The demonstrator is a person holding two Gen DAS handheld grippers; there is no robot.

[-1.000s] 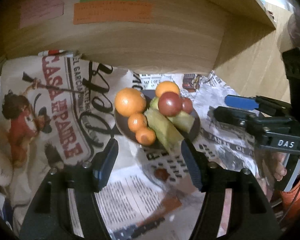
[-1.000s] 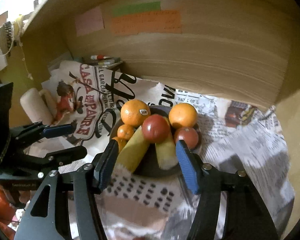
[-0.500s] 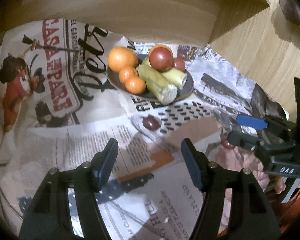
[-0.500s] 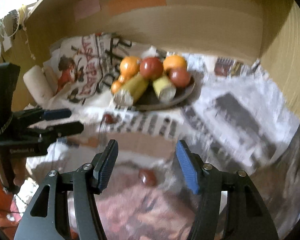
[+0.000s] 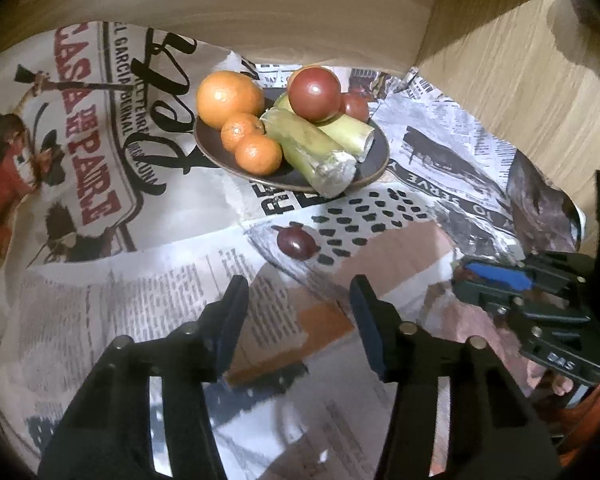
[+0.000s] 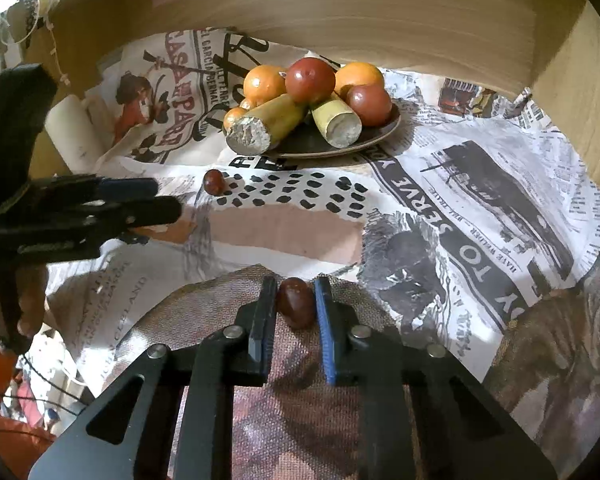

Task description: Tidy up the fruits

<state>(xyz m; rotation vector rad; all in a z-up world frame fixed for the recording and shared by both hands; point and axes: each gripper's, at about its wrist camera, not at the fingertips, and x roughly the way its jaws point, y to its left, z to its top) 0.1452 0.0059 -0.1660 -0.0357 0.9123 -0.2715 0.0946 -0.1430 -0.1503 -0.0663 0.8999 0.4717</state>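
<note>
A dark plate [image 5: 370, 160] [image 6: 384, 132] holds oranges [image 5: 229, 98], red apples [image 5: 314, 89], small tangerines and two cut green stalks [image 5: 308, 150]. A small dark red fruit [image 5: 297, 243] [image 6: 213, 181] lies on the newspaper in front of the plate. My left gripper [image 5: 298, 308] is open and empty, just short of that fruit; it also shows in the right wrist view [image 6: 164, 200]. My right gripper [image 6: 296, 304] is shut on a second small dark red fruit [image 6: 295, 303] resting on brown cloth; it also shows in the left wrist view [image 5: 484, 280].
Newspaper sheets [image 6: 480, 200] cover the surface. Wooden walls stand behind [image 6: 380, 8] and to the right [image 5: 520, 80] of the plate. A white roll [image 6: 74, 128] lies at the left. Brown woven cloth [image 6: 300, 400] lies under my right gripper.
Both grippers have pulled back from the plate and dropped lower. My right gripper has closed around the small dark red fruit on the cloth. My left gripper stays open.
</note>
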